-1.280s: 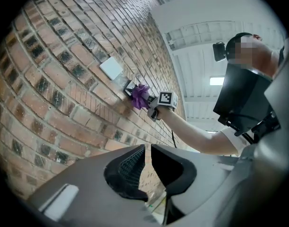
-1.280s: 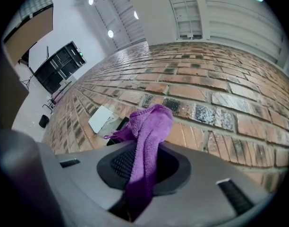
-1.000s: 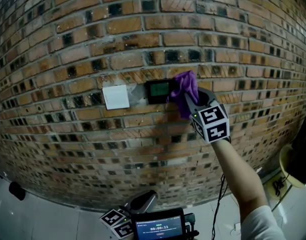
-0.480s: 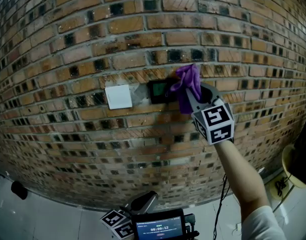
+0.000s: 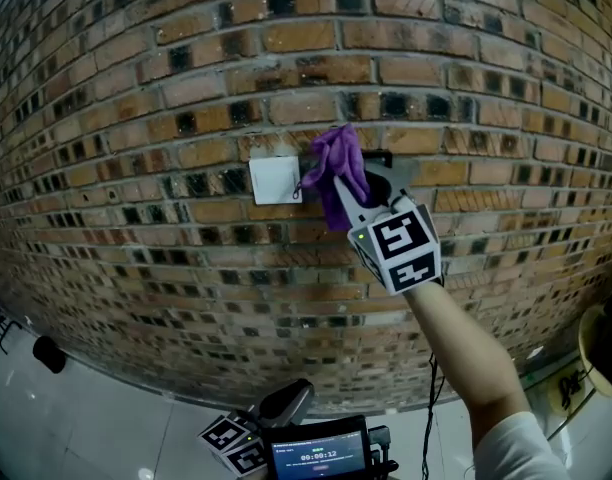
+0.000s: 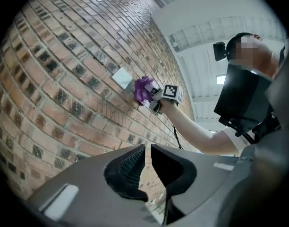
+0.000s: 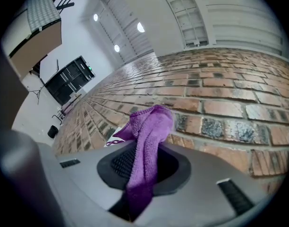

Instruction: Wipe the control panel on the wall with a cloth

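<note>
Closest to me, the left gripper (image 6: pixel 148 149) is low and idle, well away from the work. Its jaws are all but closed, with only a sliver of wall showing between them and nothing in them.

Further out, the right gripper (image 7: pixel 143 169) is up at the wall on an outstretched forearm (image 5: pixel 456 348). Its jaws are clamped on the purple cloth (image 7: pixel 149 126), which stands up out of them in a bunched fold.

The top of that fold is pressed against the brick wall (image 5: pixel 186 88), right over the control panel (image 5: pixel 382 156). I can only make out a dark edge of the panel past the cloth; the rest is covered. The white switch plate (image 5: pixel 272 180) sits just beside the cloth, on its left.

Here is what worries me:
- **Snagging:** the brick and mortar look rough. If the wipe strays off the panel, the cloth could catch and drag out of the jaws.
- **Narrow contact:** the bunched fold probably touches only a small patch, so parts of the panel may be missed.
- **Too much pressure:** pushing too hard could trip a button, or bring the hard jaw tips onto the panel face.
</note>
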Demonstrator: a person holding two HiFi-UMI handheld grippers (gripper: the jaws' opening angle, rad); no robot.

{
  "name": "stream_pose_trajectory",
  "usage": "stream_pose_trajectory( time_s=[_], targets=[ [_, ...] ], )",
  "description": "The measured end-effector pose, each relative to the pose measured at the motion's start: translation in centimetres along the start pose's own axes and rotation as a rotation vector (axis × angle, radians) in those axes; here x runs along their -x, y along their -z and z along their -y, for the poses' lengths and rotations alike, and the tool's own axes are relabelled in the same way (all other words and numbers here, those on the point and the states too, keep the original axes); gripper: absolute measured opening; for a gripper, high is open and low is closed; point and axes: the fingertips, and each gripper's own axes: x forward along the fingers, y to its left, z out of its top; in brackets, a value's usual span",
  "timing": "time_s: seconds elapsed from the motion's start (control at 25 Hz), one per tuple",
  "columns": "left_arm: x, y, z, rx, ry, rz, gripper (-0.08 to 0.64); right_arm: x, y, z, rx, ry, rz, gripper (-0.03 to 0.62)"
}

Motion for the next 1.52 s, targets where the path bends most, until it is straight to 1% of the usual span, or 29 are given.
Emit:
stream_pose_trajectory(
  time_s=[0.24, 0.44, 0.6, 0.84, 1.08, 1.52],
  targets=[
    [1.0, -0.4, -0.7, 0.000, -0.032, 0.012, 0.034, -1.3, -1.2, -3.8, -0.023, -0.074, 0.028, 0.080],
    [1.2, -0.2, -0.8, 0.006, -0.036, 0.011, 0.034, -0.3, -2.5, -6.9, -0.035, -0.137, 0.065, 0.080],
    [1.0, 0.0, -0.6, 0.012, -0.028, 0.005, 0.034, 1.1, -2.9, -8.2, -0.039, -0.164, 0.080, 0.080],
    [0.3, 0.2, 0.1, 0.013, -0.003, -0.009, 0.034, 3.4, -3.2, -8.6, -0.043, -0.169, 0.091, 0.080],
    [-0.3, 0.5, 0.6, 0.016, 0.016, -0.022, 0.034, 5.3, -2.8, -8.1, -0.040, -0.159, 0.077, 0.080],
    [-1.3, 0.8, 1.1, 0.015, 0.044, -0.034, 0.034, 8.6, -0.2, -6.8, -0.062, -0.125, 0.021, 0.080]
  ],
)
